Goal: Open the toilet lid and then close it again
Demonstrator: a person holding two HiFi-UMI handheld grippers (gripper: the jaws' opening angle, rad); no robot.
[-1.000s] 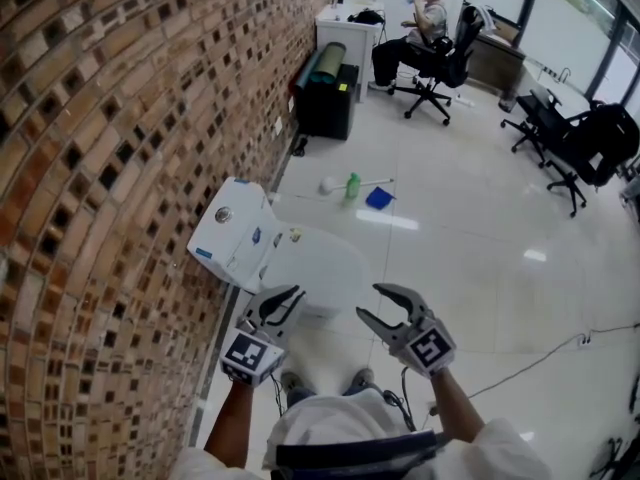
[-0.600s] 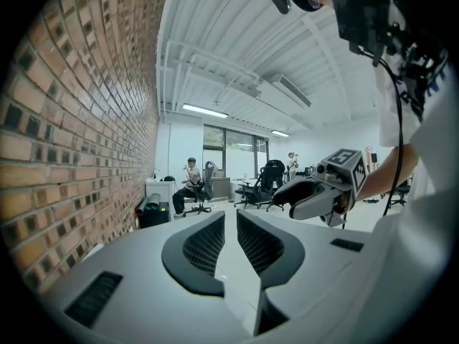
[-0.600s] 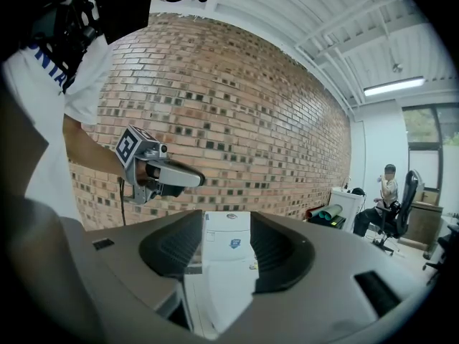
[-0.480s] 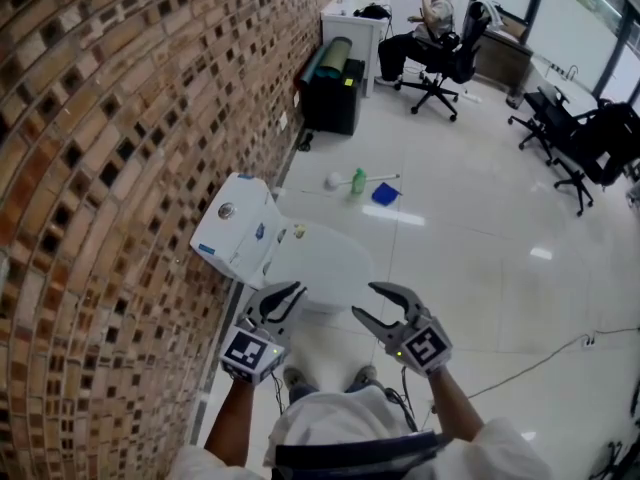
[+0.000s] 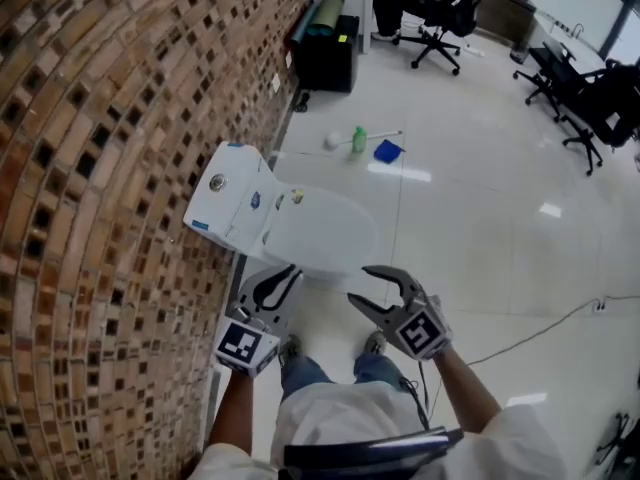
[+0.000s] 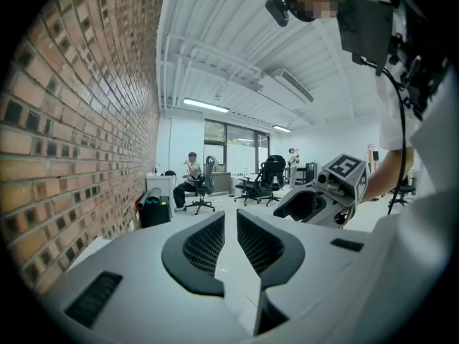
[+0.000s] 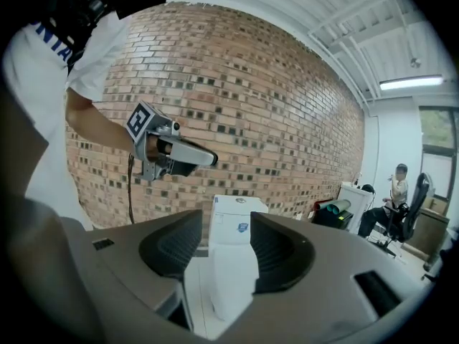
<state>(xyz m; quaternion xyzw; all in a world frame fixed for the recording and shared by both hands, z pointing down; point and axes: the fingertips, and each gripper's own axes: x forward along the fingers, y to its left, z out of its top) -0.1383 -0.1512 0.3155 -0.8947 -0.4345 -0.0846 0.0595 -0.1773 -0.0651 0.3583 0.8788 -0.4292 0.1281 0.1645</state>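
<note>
The toilet (image 5: 322, 230) is white, its tank (image 5: 225, 200) carrying small blue labels. The left wall (image 5: 90, 168) is brown brick dotted with dark squares. The floor (image 5: 480, 218) is glossy white; far off lie a green bottle (image 5: 358, 139) and blue cloth (image 5: 386, 151).

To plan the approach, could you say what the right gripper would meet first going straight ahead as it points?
Likely the front of the white ceramic toilet, framed between the open jaws of the right gripper; depth is hard to judge.
</note>
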